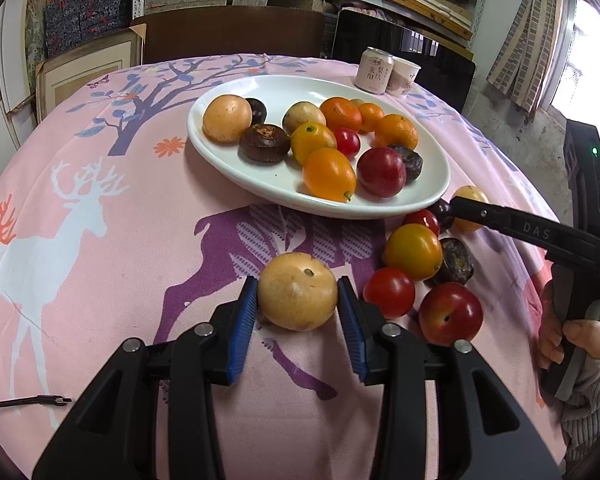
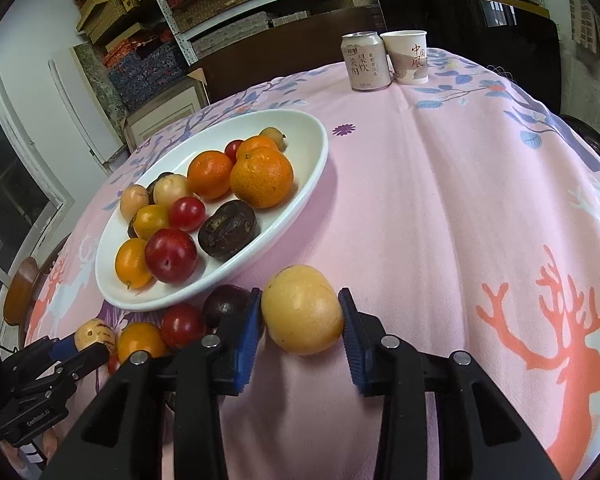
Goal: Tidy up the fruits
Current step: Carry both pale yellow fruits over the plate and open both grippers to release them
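Each claw grips a pale yellow round fruit on the bench beside the white oval plate.

The left claw has its blue pads pressed on the first yellow fruit, which rests on the pink deer-print cloth just in front of the plate. The right claw clamps the second yellow fruit, just beside a dark purple fruit. The plate holds mandarins, kumquats, red plums and dark fruits; a loose cluster of red, orange and dark fruits lies on the cloth near its rim. A drink can and paper cup stand touching at the far edge.
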{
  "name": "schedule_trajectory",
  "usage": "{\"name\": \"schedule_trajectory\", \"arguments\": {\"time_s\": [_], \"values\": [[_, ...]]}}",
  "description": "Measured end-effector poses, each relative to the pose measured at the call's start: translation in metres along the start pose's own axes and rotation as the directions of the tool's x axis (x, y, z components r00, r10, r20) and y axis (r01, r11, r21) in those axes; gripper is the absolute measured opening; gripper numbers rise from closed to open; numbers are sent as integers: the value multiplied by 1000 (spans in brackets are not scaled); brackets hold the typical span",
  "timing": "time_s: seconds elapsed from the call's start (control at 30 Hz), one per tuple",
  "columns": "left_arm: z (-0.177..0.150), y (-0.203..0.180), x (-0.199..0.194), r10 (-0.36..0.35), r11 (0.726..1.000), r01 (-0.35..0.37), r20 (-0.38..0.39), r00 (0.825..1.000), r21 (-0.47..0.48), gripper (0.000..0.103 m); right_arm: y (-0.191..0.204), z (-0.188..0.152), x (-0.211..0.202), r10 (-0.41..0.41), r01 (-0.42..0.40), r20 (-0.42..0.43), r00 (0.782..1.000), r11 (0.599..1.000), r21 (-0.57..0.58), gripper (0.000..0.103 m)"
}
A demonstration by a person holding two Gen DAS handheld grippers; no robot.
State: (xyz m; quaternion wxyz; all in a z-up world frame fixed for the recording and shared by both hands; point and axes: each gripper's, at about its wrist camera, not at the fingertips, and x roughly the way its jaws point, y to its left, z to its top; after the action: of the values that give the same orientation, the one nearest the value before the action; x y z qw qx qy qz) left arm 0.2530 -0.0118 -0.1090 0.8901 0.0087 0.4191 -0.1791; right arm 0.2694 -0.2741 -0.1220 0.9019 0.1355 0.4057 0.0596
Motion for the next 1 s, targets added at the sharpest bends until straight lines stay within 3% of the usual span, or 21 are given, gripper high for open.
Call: {"name": "schedule_trajectory", "arguments": {"time_s": [0.17,0.43,0.63,0.8,1.0], "values": [[-1,0,-3,1,1000,-1,13,1000,-7,39,-5,-9,-12,26,-26,12,1000,999,35,39],[14,-4,-28,69,998,-69,120,990,-1,39,-7,-18,-52,60,-67,118,991,996,60,38],[80,1,-26,66,997,-59,170,983,-50,39,15,39,-77,78,-78,216,973,997,-7,38],[132,1,3,67,996,-56,168,984,-67,39,39,78,-49,96,-84,203,975,994,-65,38],[171,-7,58,66,998,-63,112,992,-30,39,60,77,7,82,-67,114,990,989,-133,38]]}}
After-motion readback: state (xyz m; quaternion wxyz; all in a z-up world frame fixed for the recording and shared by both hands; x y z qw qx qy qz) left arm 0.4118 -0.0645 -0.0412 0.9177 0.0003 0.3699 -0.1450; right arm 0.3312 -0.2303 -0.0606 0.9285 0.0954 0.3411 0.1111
